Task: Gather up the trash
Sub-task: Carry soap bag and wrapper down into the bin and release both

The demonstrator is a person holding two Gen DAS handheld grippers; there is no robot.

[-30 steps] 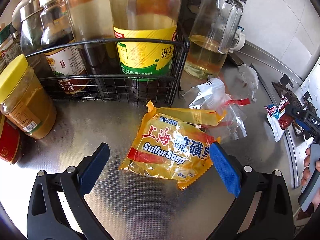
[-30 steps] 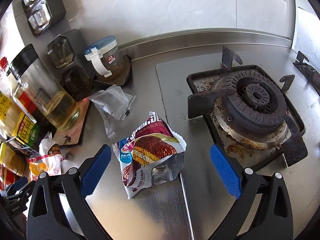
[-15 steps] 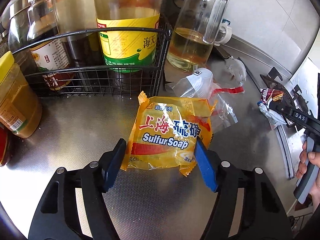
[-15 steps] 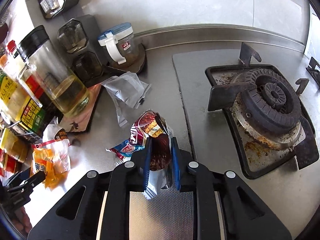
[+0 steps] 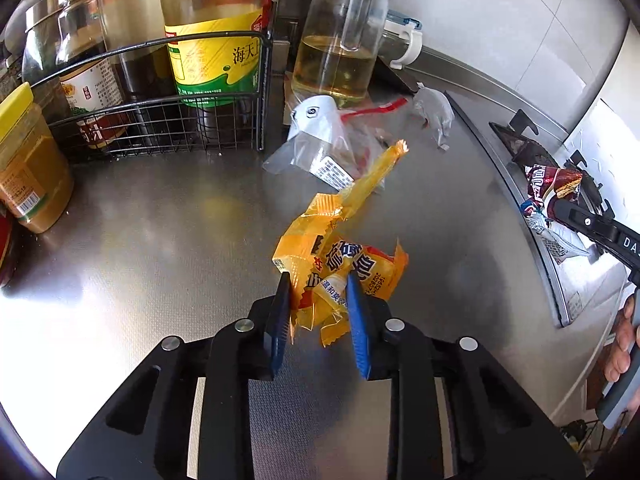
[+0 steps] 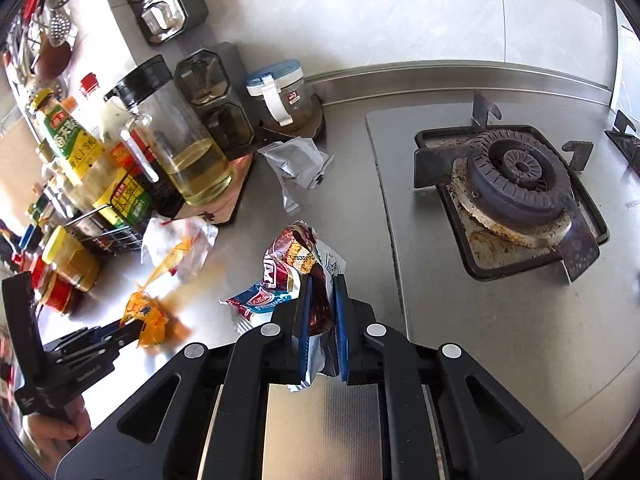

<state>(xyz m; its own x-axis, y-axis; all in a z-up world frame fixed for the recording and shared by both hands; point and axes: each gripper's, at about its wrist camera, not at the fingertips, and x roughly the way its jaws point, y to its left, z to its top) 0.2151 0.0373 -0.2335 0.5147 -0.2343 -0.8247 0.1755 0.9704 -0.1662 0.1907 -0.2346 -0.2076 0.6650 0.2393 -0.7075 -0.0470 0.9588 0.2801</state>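
My left gripper point(image 5: 318, 308) is shut on a crumpled yellow soap wrapper point(image 5: 352, 256) and holds it above the steel counter point(image 5: 160, 240). The wrapper also shows in the right wrist view point(image 6: 150, 316). My right gripper point(image 6: 322, 308) is shut on a red and silver snack wrapper point(image 6: 292, 256), lifted off the counter; it also shows in the left wrist view point(image 5: 550, 184). A clear plastic bag with a red strip point(image 5: 320, 140) and a silver foil wrapper point(image 5: 434, 110) lie on the counter beyond.
A wire rack with sauce bottles point(image 5: 160, 92) and a glass oil jug point(image 5: 340, 48) stand at the back left. A yellow-lidded jar point(image 5: 28, 164) stands at the left. A gas burner point(image 6: 516, 176) sits to the right. Spice jars point(image 6: 212, 100) line the wall.
My left gripper closed on the yellow soap wrapper and lifted it, crumpling it. My right gripper, shut on the snack wrapper, raised it a little higher.
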